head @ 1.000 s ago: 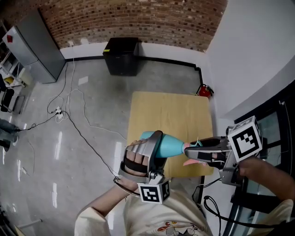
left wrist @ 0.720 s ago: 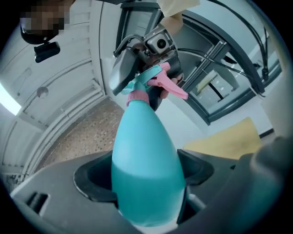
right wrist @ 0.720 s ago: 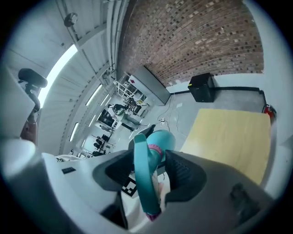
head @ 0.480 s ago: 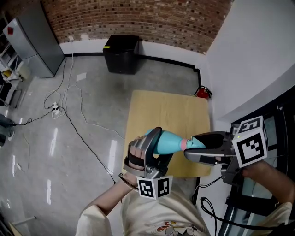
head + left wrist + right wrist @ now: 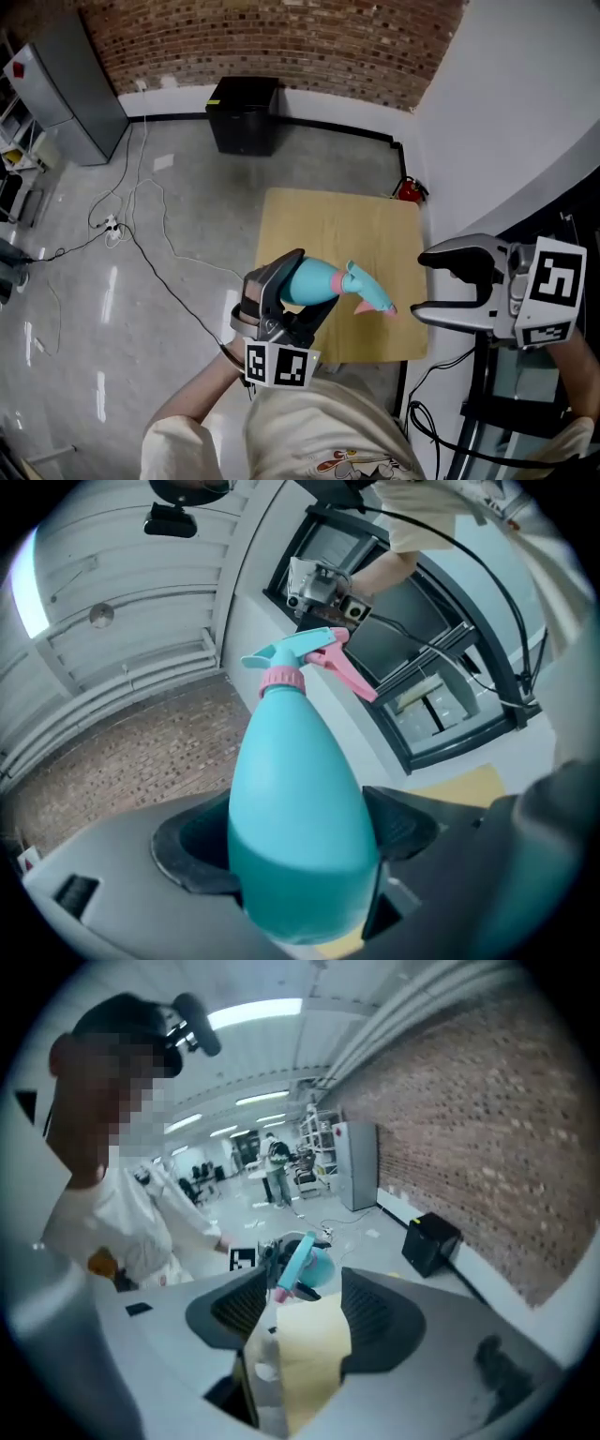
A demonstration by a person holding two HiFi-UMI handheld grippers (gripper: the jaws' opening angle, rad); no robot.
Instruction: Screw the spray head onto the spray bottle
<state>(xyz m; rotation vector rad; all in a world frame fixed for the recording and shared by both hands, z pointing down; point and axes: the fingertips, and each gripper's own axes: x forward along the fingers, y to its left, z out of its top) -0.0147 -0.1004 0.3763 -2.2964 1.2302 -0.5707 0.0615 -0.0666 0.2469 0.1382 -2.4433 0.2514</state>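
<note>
One spray bottle [image 5: 312,279]: teal, lower centre of head view, held over the near edge of the table [image 5: 347,220].
Spray head [image 5: 366,289]: seated on the neck, pink trigger showing; tightness not visible.
Axis: left to right across the frame; head end points right.
Left gripper [image 5: 302,292]: clamped on the bottle's body.
Right gripper [image 5: 424,283]: jaws wide apart, empty; right of the head, near but apart, on the axis, the nearer tool.

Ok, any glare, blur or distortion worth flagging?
Head view: sharp, with glare streaks on the floor. Left gripper view: heavy fisheye, dark corners, spray bottle looming large. Right gripper view: fisheye, bright ceiling light strip, mosaic over a face.
</note>
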